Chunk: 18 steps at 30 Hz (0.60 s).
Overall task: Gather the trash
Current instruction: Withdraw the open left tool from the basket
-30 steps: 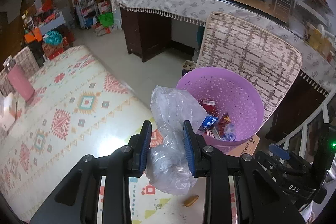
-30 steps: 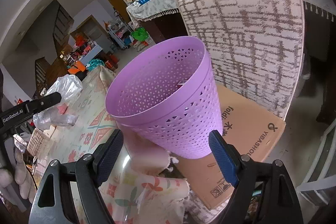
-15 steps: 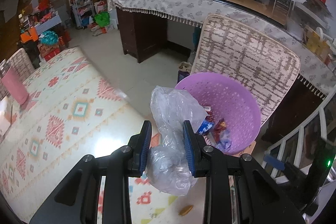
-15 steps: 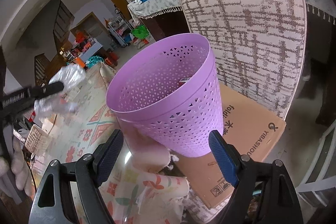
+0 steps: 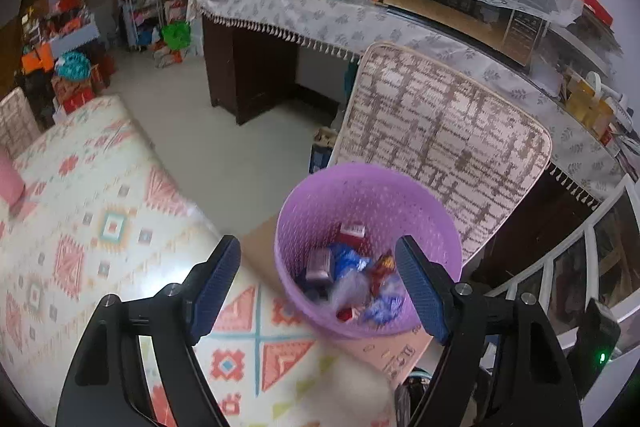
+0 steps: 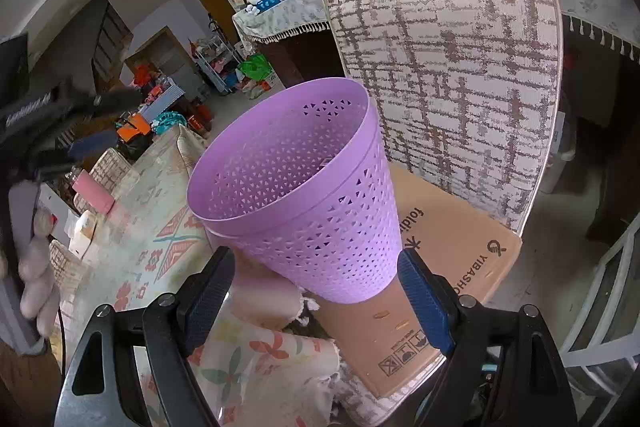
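Observation:
A purple perforated trash basket [image 5: 432,219] stands on a flat cardboard box [image 6: 448,267]. In the left wrist view it holds several wrappers and a clear plastic bag [image 5: 348,287]. My left gripper [image 5: 320,287] is open and empty, above the basket's near rim. In the right wrist view the basket [image 6: 304,195] fills the middle and my right gripper [image 6: 316,299] is open and empty, its fingers on either side of the basket's base without touching it. The left gripper [image 6: 76,123] shows blurred at the left edge there.
A patterned cushion [image 5: 440,131] leans upright behind the basket. A patterned mat [image 5: 100,227] covers the floor to the left. A cloth-covered table [image 5: 320,15] with bottles stands at the back. A white railing [image 5: 580,259] is on the right.
My left gripper has opened and let go of the clear plastic bag, which now lies in the basket. The left gripper has risen higher. The right gripper barely moved.

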### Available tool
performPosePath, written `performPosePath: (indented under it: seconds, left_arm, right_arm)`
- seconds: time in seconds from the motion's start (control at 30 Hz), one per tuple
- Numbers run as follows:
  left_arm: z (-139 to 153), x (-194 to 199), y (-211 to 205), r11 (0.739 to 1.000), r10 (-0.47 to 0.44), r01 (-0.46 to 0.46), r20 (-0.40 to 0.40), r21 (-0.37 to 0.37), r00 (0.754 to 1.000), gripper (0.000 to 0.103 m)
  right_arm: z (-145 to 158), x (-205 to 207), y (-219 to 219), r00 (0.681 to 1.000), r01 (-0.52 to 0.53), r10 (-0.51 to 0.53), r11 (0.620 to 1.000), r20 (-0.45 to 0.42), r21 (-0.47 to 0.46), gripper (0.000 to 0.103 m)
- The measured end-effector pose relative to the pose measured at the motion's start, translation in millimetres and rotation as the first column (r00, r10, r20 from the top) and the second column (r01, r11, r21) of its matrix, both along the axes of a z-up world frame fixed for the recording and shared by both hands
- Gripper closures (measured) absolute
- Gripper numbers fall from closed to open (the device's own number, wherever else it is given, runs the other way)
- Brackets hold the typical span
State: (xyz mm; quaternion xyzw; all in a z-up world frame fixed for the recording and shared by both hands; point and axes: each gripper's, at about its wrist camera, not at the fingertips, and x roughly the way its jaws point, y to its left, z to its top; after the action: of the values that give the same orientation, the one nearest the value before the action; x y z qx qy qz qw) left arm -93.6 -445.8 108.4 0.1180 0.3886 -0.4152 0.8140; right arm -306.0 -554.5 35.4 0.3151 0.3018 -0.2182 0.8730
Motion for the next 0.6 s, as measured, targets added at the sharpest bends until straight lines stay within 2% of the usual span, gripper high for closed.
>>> performPosePath:
  seconds: [0.2, 0.37, 0.6]
  left_arm:
    - [-5, -5, 41, 0.998, 0.065, -0.065, -0.005, 0.001, 0.998, 0.024]
    - [-9, -9, 70, 0.994, 0.111, -0.111, -0.012, 0.0, 0.994, 0.024]
    - [-12, -21, 99, 0.986, 0.164, -0.164, 0.031, 0.01, 0.986, 0.024]
  right_arm:
    - [0, 10, 9, 0.999, -0.034, 0.034, 0.999, -0.006, -0.004, 0.016]
    - [7, 15, 22, 0.999, -0.05, 0.049, 0.998, -0.013, -0.042, 0.016]
    - [15, 19, 39, 0.997, -0.071, 0.07, 0.995, -0.015, -0.067, 0.016]
